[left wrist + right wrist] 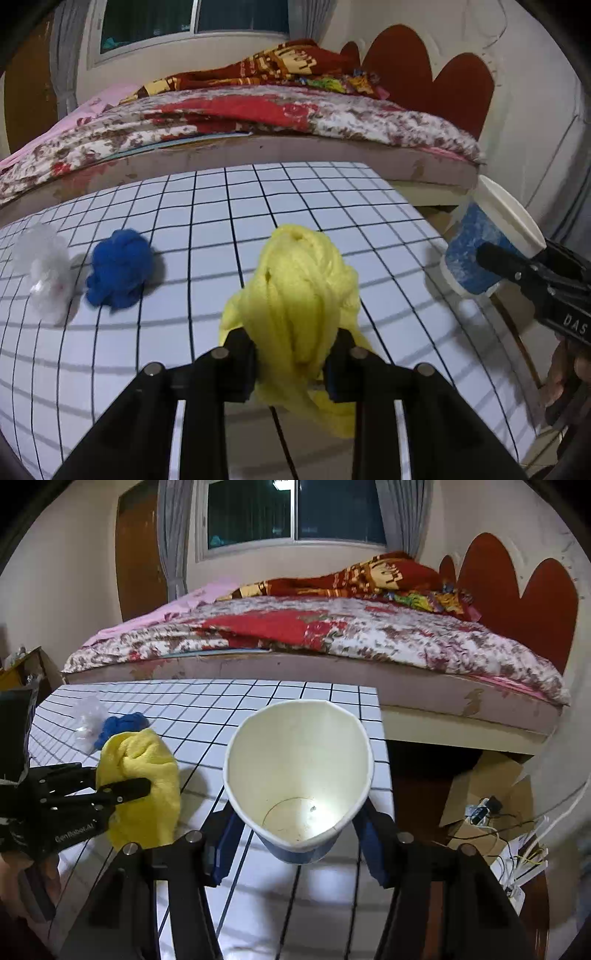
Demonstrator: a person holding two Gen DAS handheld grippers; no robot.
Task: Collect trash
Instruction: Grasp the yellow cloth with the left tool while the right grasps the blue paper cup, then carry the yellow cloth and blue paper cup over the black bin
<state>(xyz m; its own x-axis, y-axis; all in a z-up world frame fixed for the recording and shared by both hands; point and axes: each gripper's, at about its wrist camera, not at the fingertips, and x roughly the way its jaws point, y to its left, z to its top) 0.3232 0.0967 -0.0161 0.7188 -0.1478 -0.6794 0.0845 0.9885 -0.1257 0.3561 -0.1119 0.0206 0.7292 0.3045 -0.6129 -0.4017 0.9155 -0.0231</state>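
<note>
A crumpled yellow cloth (295, 302) sits in my left gripper (293, 363), whose pads are shut on its lower part, over the gridded white table (221, 206). From the right wrist view the same yellow cloth (142, 786) shows at the left, pinched by the left gripper (122, 790). My right gripper (295, 843) is shut on a blue paper cup (299, 768), squeezing its white rim into an oval; the cup's inside is bare. That cup (480, 247) hangs at the table's right edge in the left wrist view.
A blue wad (120, 267) and a clear plastic wad (46, 269) lie on the table's left part. A bed (314, 642) with floral covers stands behind the table. A cardboard box (487, 797) and cables (517, 845) lie on the floor to the right.
</note>
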